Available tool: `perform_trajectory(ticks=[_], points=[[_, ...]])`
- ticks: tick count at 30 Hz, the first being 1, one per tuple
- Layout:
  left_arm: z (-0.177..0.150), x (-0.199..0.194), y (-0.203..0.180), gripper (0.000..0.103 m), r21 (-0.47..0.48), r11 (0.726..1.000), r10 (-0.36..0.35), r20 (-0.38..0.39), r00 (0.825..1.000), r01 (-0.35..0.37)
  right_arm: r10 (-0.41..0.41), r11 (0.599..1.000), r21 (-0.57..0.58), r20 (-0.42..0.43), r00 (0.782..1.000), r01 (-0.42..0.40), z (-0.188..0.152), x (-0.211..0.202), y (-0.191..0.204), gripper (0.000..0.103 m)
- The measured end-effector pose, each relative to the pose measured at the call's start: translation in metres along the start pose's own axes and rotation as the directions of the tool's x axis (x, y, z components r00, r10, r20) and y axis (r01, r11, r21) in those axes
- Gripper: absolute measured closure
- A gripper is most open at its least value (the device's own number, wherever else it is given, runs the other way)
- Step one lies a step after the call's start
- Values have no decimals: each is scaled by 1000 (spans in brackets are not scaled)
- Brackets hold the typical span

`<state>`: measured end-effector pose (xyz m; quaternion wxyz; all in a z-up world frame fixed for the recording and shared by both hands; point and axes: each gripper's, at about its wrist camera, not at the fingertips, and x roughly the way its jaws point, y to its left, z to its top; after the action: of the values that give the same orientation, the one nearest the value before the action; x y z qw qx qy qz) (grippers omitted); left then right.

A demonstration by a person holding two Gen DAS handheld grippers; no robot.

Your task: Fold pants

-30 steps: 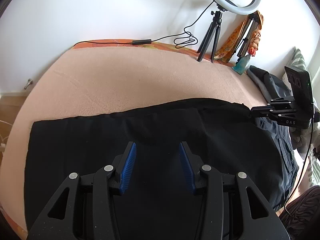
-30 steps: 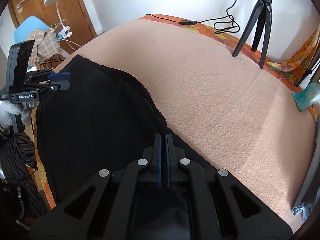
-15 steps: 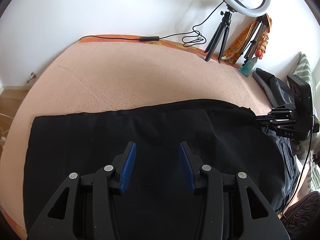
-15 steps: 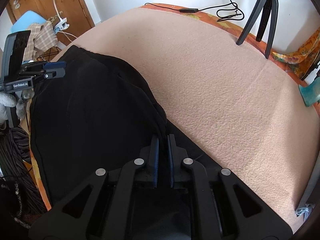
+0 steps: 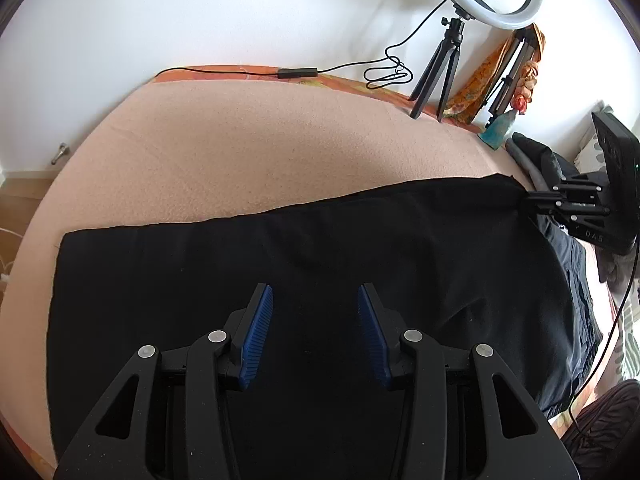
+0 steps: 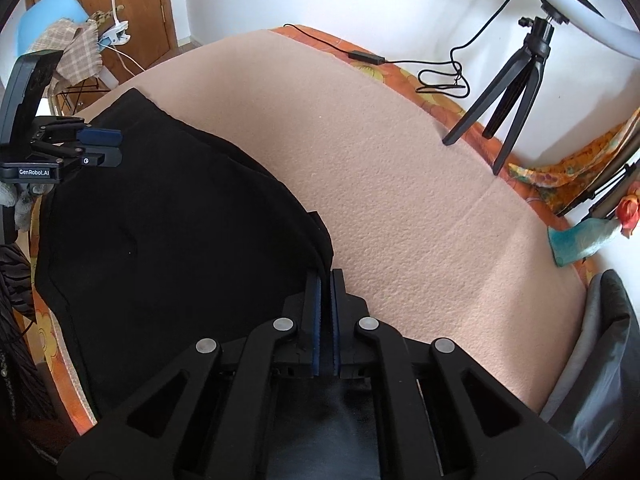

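Observation:
Black pants (image 5: 320, 256) lie spread flat on the pink blanket (image 5: 248, 148) of the bed; they also show in the right wrist view (image 6: 168, 240). My left gripper (image 5: 315, 300) is open and empty, hovering above the middle of the pants; it shows in the right wrist view (image 6: 100, 146) at the left. My right gripper (image 6: 325, 276) is shut on the far top corner of the pants, holding it at the blanket; in the left wrist view it (image 5: 532, 200) pinches that corner at the right.
A ring light on a black tripod (image 5: 440, 68) with its cable stands at the bed's far edge. Dark grey clothing (image 6: 600, 360) lies at the right end of the bed. A blue chair (image 6: 48, 20) and wooden door stand beyond the left end.
My right gripper has pulled the pants' corner outward and the fabric now lies flatter and straighter along its far edge. Its jaws parted slightly, then closed again. My left gripper stayed open.

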<state>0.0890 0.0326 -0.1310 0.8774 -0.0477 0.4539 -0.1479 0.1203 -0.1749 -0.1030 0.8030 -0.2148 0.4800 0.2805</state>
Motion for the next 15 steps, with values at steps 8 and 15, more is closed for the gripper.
perform_trajectory(ticks=[8, 15], points=[[-1, 15, 6, 60, 23, 998, 57, -46, 997, -56, 38, 999, 22, -70, 997, -36, 13, 43, -30, 100], [-2, 9, 9, 60, 17, 999, 47, -37, 998, -47, 1, 953, 301, 67, 998, -21, -38, -31, -79, 93]])
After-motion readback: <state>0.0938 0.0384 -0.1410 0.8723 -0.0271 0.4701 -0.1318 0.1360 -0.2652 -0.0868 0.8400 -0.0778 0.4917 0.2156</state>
